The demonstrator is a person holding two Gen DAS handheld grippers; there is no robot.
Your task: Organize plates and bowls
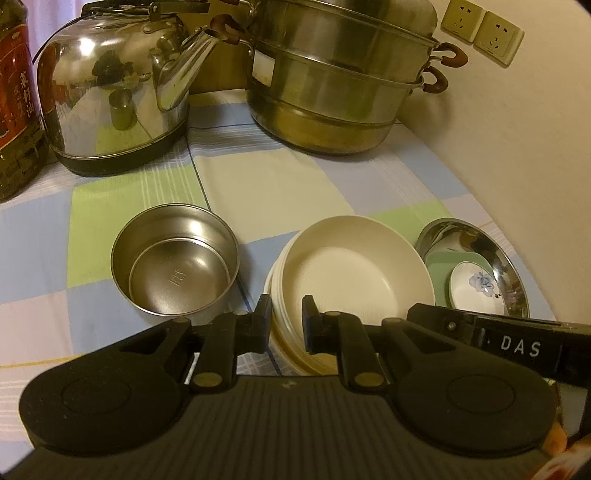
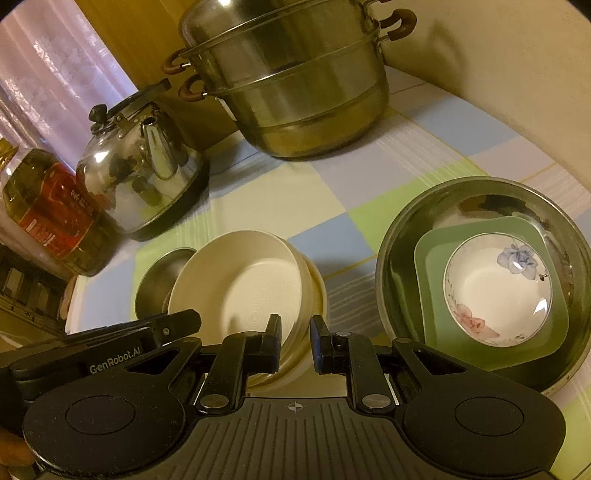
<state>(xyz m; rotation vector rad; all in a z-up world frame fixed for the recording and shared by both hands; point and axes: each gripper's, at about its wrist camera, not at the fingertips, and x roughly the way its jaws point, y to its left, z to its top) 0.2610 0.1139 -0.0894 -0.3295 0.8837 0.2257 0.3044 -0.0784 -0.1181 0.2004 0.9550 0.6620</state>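
A stack of cream bowls (image 1: 351, 273) stands on the checked tablecloth, and its top bowl (image 2: 251, 288) leans to one side. My left gripper (image 1: 286, 308) is shut on the stack's near rim, left of centre. My right gripper (image 2: 296, 326) is shut on the rim of the same stack at its right side, and its body shows in the left wrist view (image 1: 480, 332). An empty steel bowl (image 1: 175, 258) sits just left of the stack. On the right, a steel basin (image 2: 406, 221) holds a green square plate (image 2: 432, 325) with a small floral bowl (image 2: 498, 291) on it.
A steel kettle (image 1: 110, 96) and a tall stacked steamer pot (image 1: 332, 85) stand at the back of the table. An oil bottle (image 2: 55, 214) is at the far left. The wall with two sockets (image 1: 480, 26) runs close along the right side.
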